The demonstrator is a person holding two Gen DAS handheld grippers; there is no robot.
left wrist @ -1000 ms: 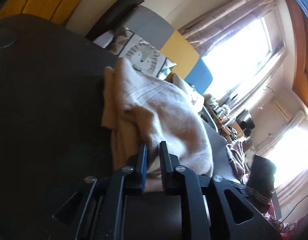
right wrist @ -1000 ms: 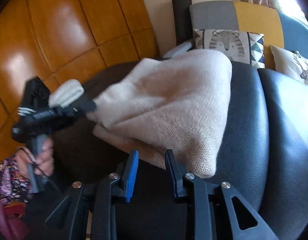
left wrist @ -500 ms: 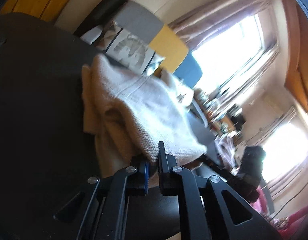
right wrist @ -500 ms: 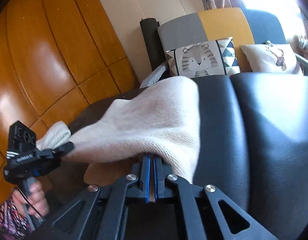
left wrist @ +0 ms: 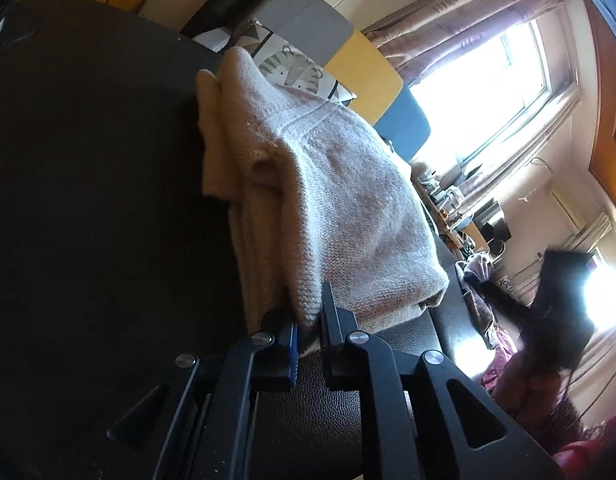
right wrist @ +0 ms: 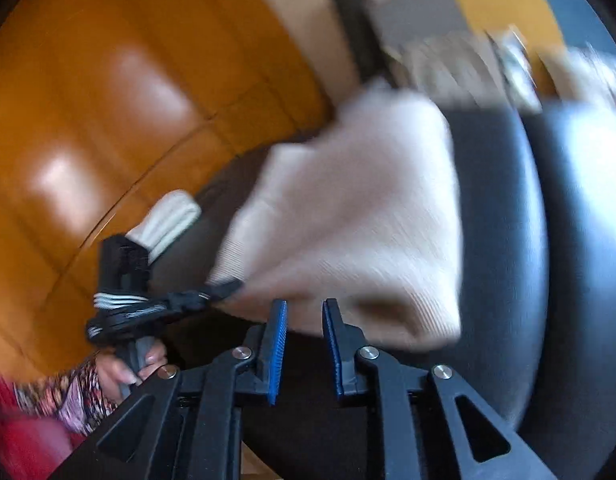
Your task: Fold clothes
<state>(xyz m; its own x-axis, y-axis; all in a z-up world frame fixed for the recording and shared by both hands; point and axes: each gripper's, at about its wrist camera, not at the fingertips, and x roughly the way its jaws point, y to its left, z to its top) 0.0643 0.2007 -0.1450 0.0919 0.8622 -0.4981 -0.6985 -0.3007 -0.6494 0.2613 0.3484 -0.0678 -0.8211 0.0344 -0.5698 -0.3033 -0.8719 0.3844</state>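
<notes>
Sweater [left wrist: 339,208] folded on black seat [left wrist: 88,160] | left tongs [left wrist: 309,320] opening, hem between | right tongs [right wrist: 304,320] opening, empty | cushion [left wrist: 292,68] behind

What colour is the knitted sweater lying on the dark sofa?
Pale beige, almost cream. The sweater shows most sharply in the left wrist view.

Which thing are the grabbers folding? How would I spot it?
Find the big black leather seat. On it lies a cream knitted sweater, folded into layers. It is the only pale, fuzzy thing on the dark seat; the tiger cushion behind it is printed.
</notes>
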